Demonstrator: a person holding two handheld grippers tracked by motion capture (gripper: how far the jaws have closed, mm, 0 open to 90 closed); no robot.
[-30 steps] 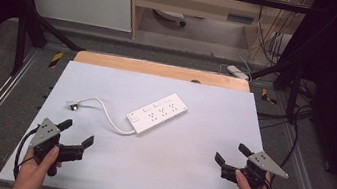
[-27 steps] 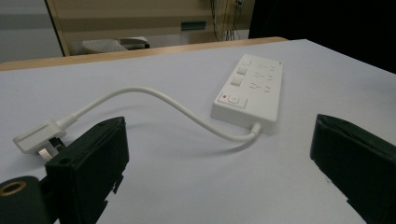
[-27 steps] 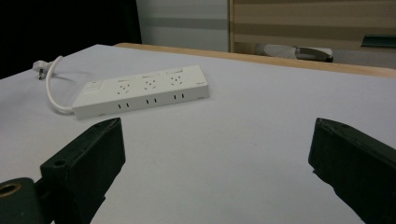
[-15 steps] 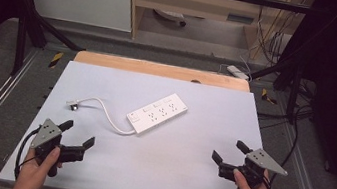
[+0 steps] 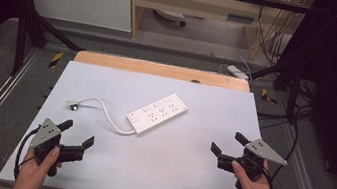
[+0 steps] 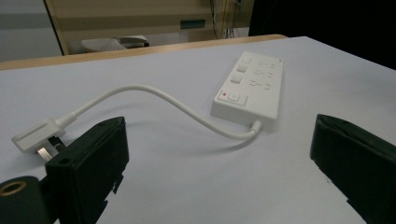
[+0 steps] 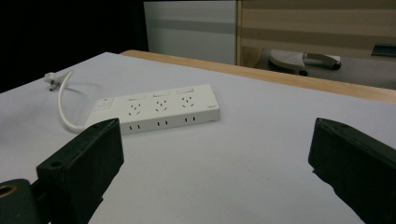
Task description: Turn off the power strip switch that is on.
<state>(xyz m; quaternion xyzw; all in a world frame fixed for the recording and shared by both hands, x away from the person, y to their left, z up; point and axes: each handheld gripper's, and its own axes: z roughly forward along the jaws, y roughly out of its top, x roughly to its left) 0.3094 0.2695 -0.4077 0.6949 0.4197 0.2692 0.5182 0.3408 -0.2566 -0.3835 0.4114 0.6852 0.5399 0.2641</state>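
Both grippers are empty with their jaws spread wide. The left gripper (image 5: 79,133) sits low over the near left part of the table (image 5: 184,178), held in the person's left hand (image 5: 37,166), and points toward the middle of the sheet. The right gripper (image 5: 228,145) hovers over the near right part, held in the right hand (image 5: 251,185), and also points inward. Neither touches anything.

By my reading, the work has not begun: the power strip (image 5: 157,113) lies untouched, well apart from both grippers, and everything about handling it is still to do. Which gripper goes first cannot be told from this.

The strip lies flat near the middle of the table, set at a slant, its switch end toward the left gripper. It is a white, long, flat block with a rocker switch carrying a small red mark (image 6: 232,97) at one end, and three groups of sockets along the top, each with a small button beside it. In the right gripper view, more slots run along its side face.

A short white cord (image 5: 103,110) leaves the switch end, curves in a loose arc toward the left, and ends in a plug (image 5: 72,105) lying on the table, prongs showing in the left gripper view (image 6: 39,140). The plug is nearer the left gripper than the strip is, but still apart from it.
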